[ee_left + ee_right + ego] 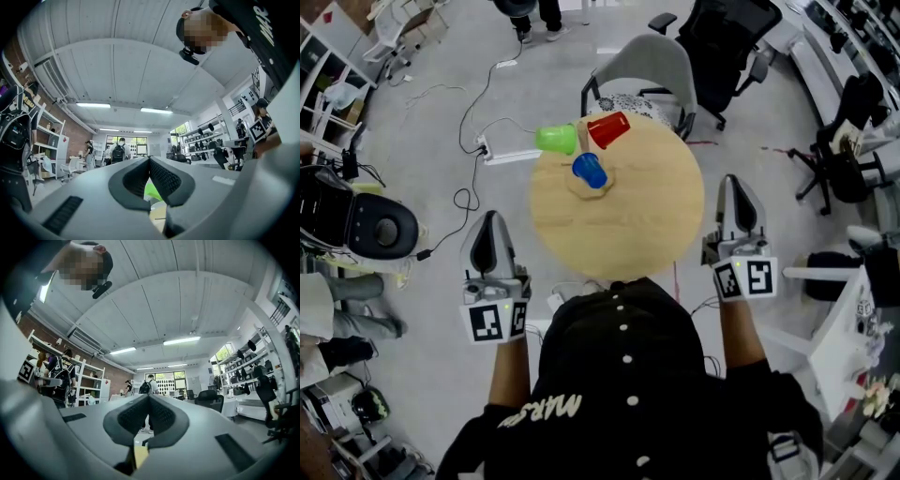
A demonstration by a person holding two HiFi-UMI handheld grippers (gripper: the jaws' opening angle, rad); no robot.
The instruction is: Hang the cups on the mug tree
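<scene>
Green cup [555,140], red cup [608,129], blue cup [590,171]: seemingly all hung on mug tree [581,150], far side of table [647,220]; left gripper [490,220], right gripper [734,184]: closed, empty, well apart from cups; hazard: a knocked table shedding loosely hooked cups.

Round wooden table [637,220] on grey floor [431,319], mug tree [578,187] standing near its far left edge, green cup [555,140], red cup [609,129], blue cup [590,171] hung on tree

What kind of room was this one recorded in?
Most likely an open-plan office or lab workspace. Swivel office chairs stand by a round wooden table, a power strip lies plugged in nearby, and open shelving racks stand under ceiling strip lights.
</scene>
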